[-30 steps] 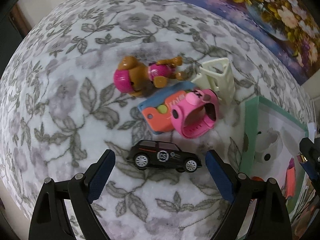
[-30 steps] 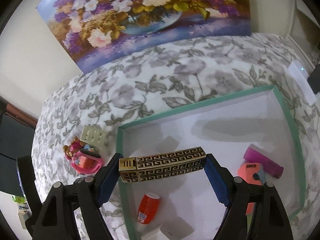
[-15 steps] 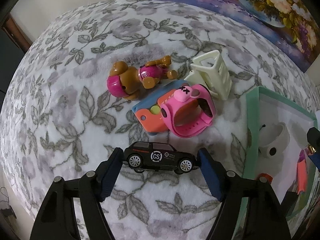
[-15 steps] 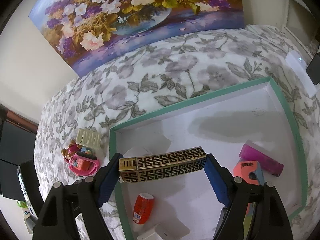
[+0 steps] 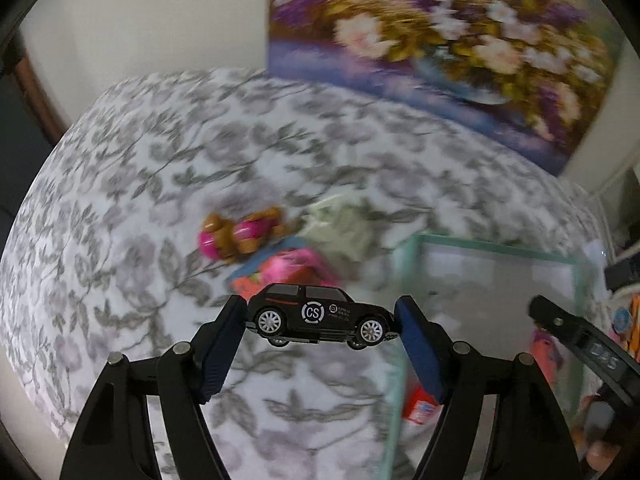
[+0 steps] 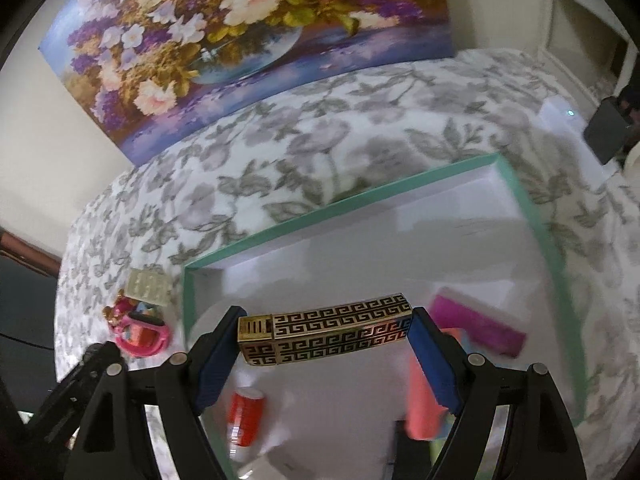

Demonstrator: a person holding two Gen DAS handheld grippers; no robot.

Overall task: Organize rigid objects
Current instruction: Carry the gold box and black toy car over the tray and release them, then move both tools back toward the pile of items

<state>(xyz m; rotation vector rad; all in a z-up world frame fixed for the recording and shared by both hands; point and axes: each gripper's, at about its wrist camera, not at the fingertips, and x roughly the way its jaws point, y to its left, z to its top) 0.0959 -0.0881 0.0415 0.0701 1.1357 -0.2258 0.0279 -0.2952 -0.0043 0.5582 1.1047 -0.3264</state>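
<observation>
Jaws of the left gripper (image 5: 320,322) have just closed end to end on the toy car (image 5: 318,317), lifted clear of the flowered blanket (image 5: 132,216); it looks light and stiff, but its rounded bumpers could slip or pivot. Right gripper (image 6: 326,330) clamps the gold-patterned lighter (image 6: 326,328) lengthwise over the green-rimmed box (image 6: 340,200): smooth, hard, best pinched across flat ends.

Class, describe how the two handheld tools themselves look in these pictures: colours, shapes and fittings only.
Both tools match. The left tool and right tool each have two black angular plastic fingers with triangular cut-outs, silver round pins at the joints, and flat dark blue pads on the inner faces. No cables or sleeves show.
</observation>
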